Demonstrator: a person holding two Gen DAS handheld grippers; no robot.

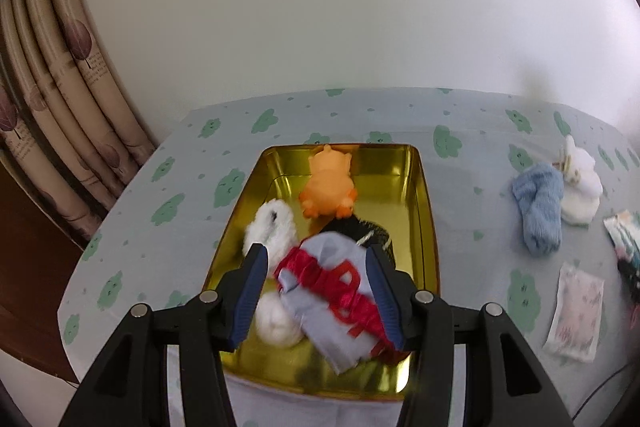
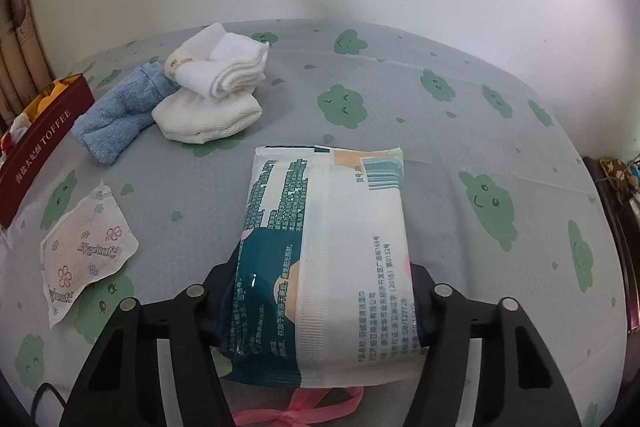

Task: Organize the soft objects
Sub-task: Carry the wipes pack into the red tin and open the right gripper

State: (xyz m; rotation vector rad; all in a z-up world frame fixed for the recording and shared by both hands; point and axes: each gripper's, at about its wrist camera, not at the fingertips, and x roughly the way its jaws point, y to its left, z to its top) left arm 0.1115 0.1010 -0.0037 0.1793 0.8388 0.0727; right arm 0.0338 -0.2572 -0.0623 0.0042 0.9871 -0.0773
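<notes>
Sorting underway: left claw (image 1: pixel 316 291) spread and empty above the grey-and-red sock (image 1: pixel 332 291) lying in the gold tin (image 1: pixel 424 195), right claw (image 2: pixel 320 303) clamped on the wet-wipes pack (image 2: pixel 324 247) near the counter's (image 2: pixel 400 75) front edge, seemingly bound for the tin next.

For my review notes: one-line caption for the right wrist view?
Right gripper clamps a wet-wipes pack above the cloud-print tablecloth, folded socks behind.
</notes>
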